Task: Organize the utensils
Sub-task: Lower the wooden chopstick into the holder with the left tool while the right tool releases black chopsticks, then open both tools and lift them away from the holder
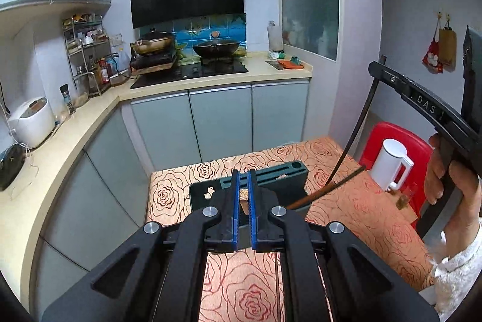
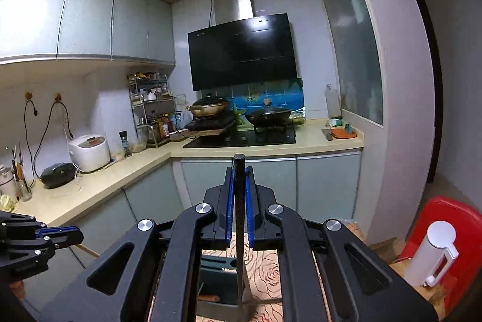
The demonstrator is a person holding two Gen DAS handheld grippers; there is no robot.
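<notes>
My left fingers (image 1: pixel 244 195) clench a wooden handle (image 1: pixel 243 196) above the dark holder (image 1: pixel 265 186) on the worktop (image 1: pixel 346 201); my right fingers (image 2: pixel 238 192) grip a black rod (image 2: pixel 239 219) upright over it.

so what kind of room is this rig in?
A home kitchen, most likely: a range hood hangs over a hob with a wok, a rice cooker sits on the L-shaped counter, and a rose-patterned table holds a utensil holder.
</notes>
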